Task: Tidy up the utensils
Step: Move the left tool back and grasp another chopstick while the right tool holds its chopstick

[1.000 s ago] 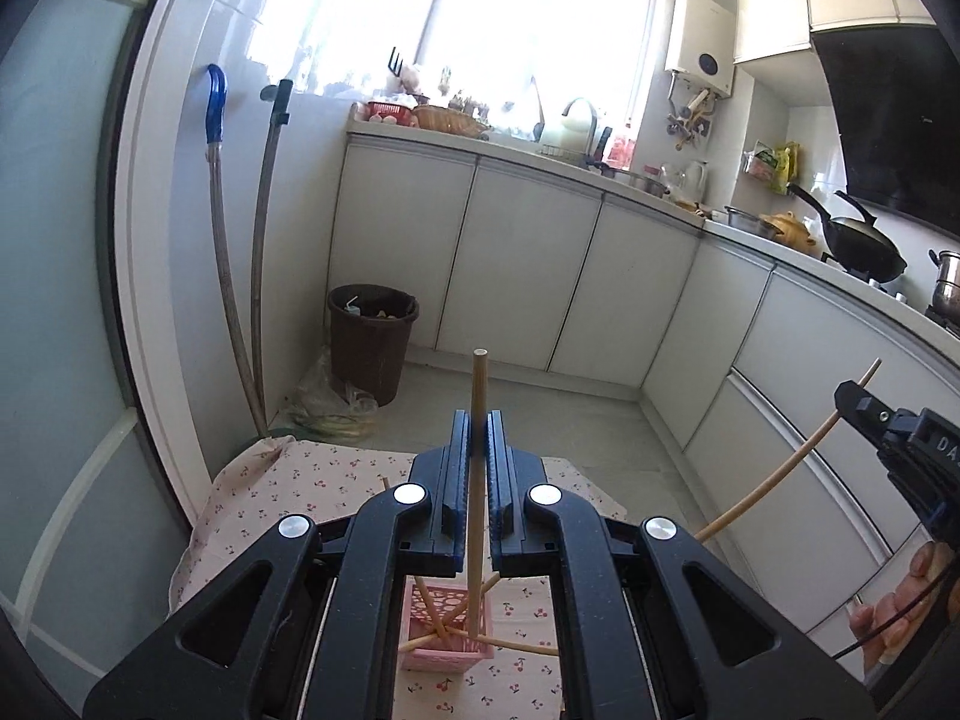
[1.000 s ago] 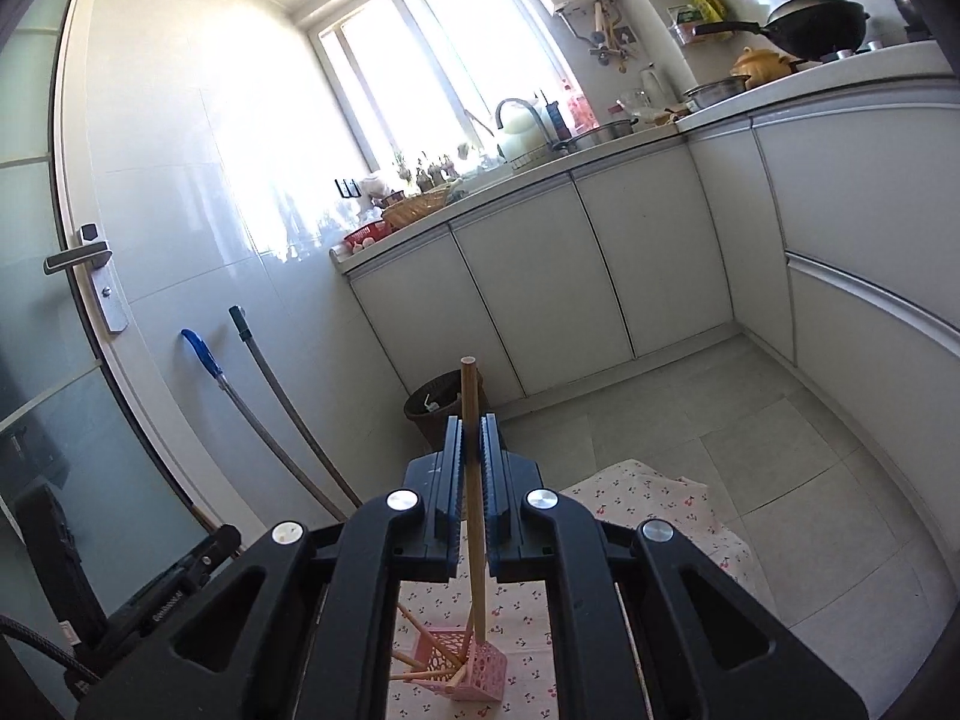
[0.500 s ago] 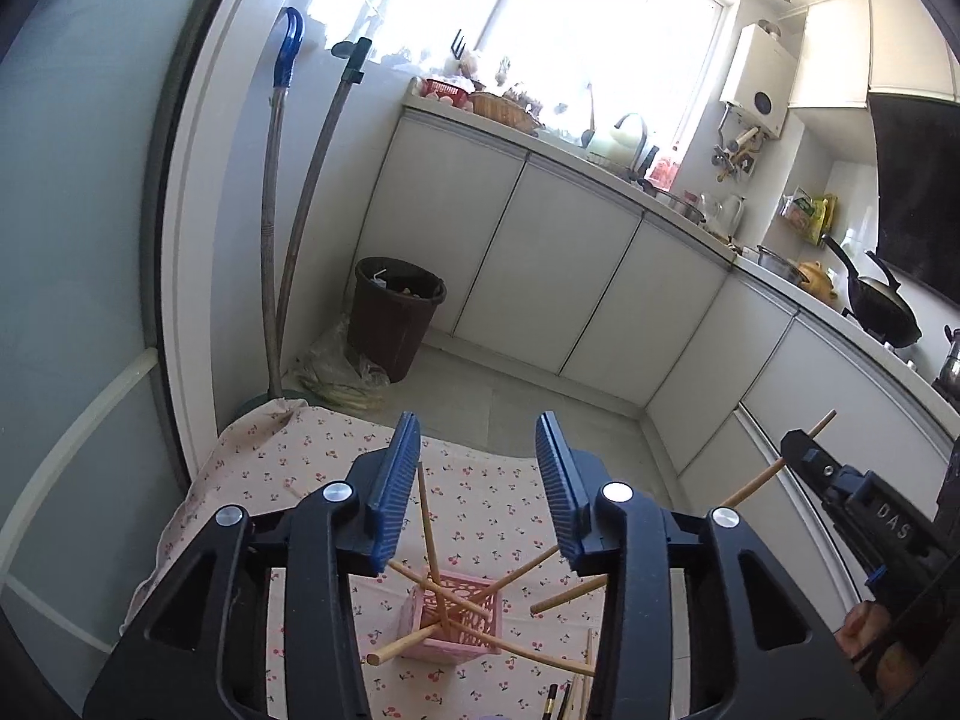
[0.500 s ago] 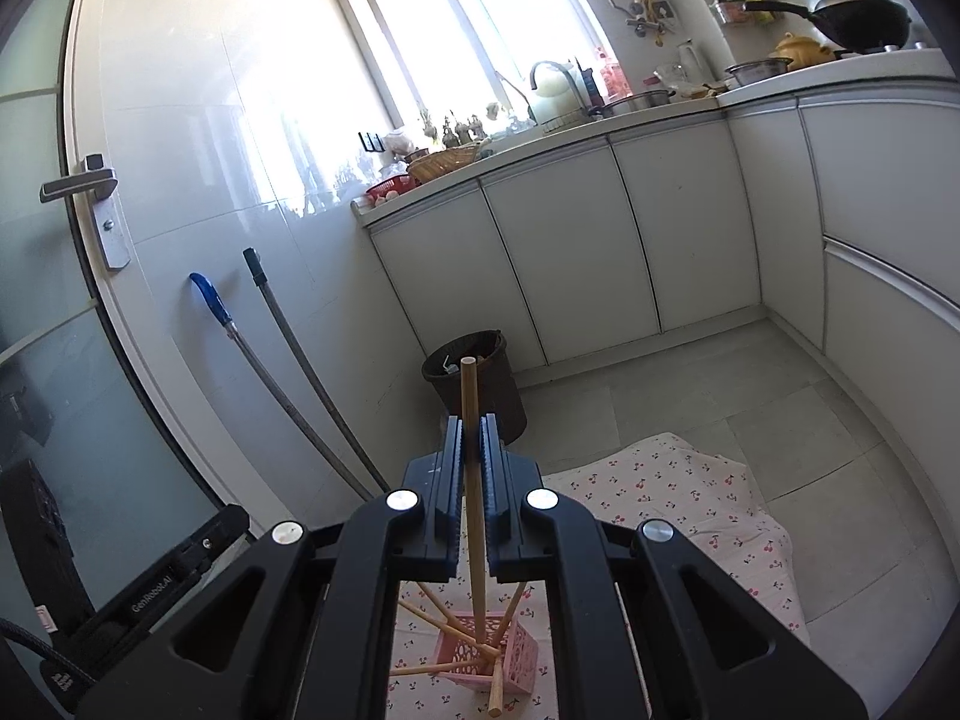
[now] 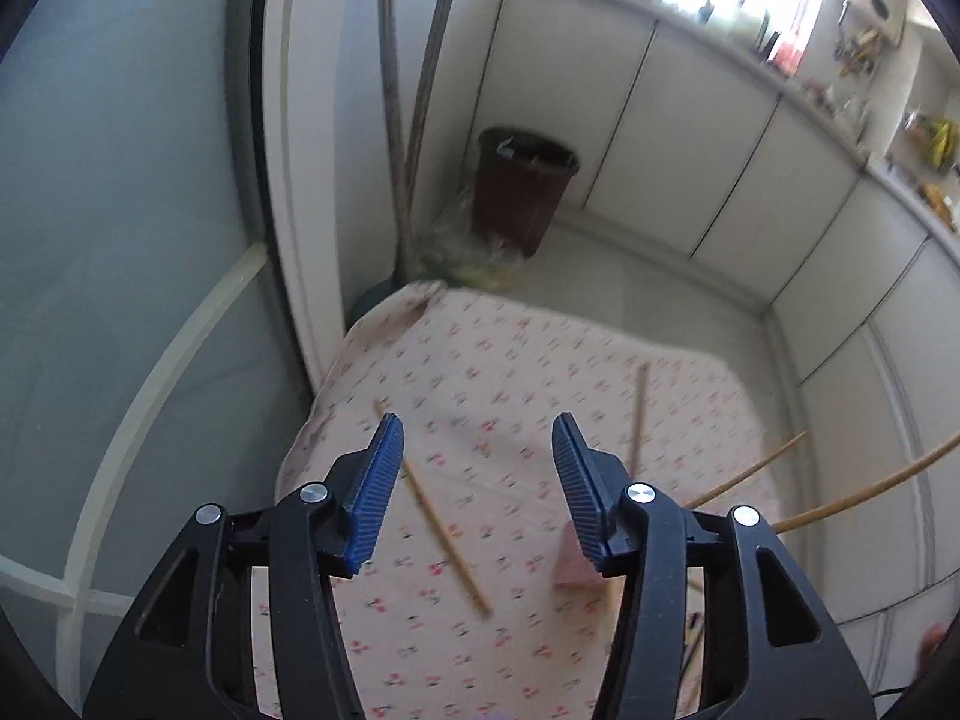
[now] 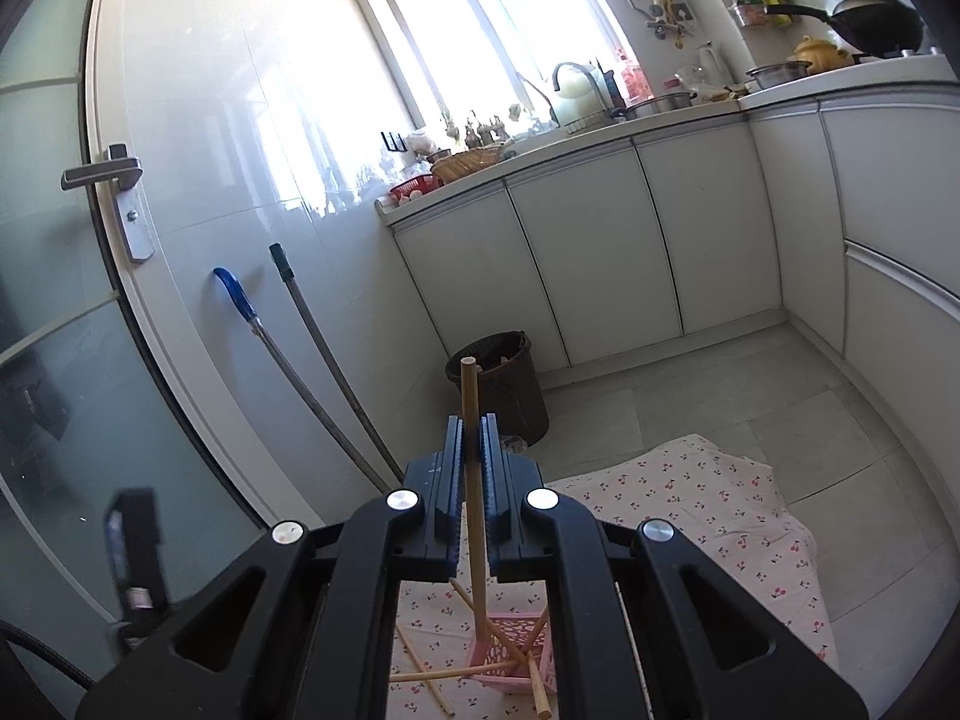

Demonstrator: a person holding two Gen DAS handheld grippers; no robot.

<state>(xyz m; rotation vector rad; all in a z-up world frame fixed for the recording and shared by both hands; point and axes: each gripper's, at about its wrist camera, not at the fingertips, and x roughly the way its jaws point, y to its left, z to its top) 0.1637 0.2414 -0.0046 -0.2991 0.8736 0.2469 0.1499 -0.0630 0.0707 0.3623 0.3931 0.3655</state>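
My left gripper (image 5: 477, 480) is open and empty above the cherry-print cloth (image 5: 510, 372). A loose wooden chopstick (image 5: 438, 519) lies on the cloth between its fingers, and another (image 5: 637, 414) lies further right. The pink basket (image 5: 573, 564) is partly hidden behind the right finger. My right gripper (image 6: 472, 444) is shut on a wooden chopstick (image 6: 471, 420), held upright with its lower end over the pink basket (image 6: 516, 657). Several chopsticks lean in that basket, and one (image 6: 423, 675) lies on the cloth (image 6: 708, 510) beside it.
A dark bin (image 6: 501, 381) stands on the floor beyond the cloth, with a bag (image 5: 474, 249) beside it. Two mop handles (image 6: 312, 360) lean on the wall left. White cabinets (image 6: 600, 252) line the back and right. A glass door (image 5: 120, 240) is at left.
My left gripper opened, let its chopstick go into the basket, then swung down and left over the cloth. My right gripper kept its chopstick and lowered it toward the basket.
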